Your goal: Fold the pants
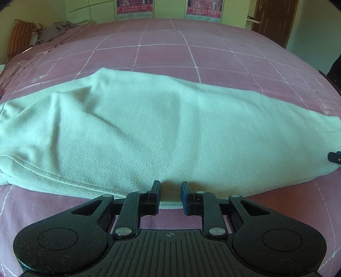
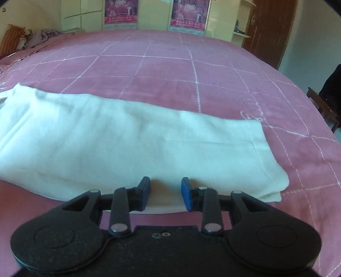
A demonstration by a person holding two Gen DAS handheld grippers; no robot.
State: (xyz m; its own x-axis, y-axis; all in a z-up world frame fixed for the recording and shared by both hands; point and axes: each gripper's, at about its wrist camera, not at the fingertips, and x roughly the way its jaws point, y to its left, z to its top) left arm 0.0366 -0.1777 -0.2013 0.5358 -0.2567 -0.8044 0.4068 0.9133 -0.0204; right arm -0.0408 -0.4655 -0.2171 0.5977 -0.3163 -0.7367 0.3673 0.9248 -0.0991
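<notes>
The white pants [image 1: 149, 132] lie folded lengthwise in a long band across the pink checked bedsheet [image 1: 170, 55]. In the left wrist view, my left gripper [image 1: 170, 187] hovers at the band's near edge, its jaws a little apart. The fabric edge shows flat in the gap and no pad presses on it. A tip of the right gripper [image 1: 334, 157] peeks in at the far right, over the hem end. In the right wrist view, the pants [image 2: 106, 140] end in a hem at the right. My right gripper [image 2: 165, 183] stands open over their near edge, gripping nothing.
At the bed's far left lie an orange pillow [image 1: 20, 36] and a crumpled grey cloth [image 1: 57, 28]. Cupboards with posters [image 2: 187, 15] line the back wall, with a brown door [image 2: 268, 32] at the right. A dark wooden chair [image 2: 324, 106] stands by the bed's right side.
</notes>
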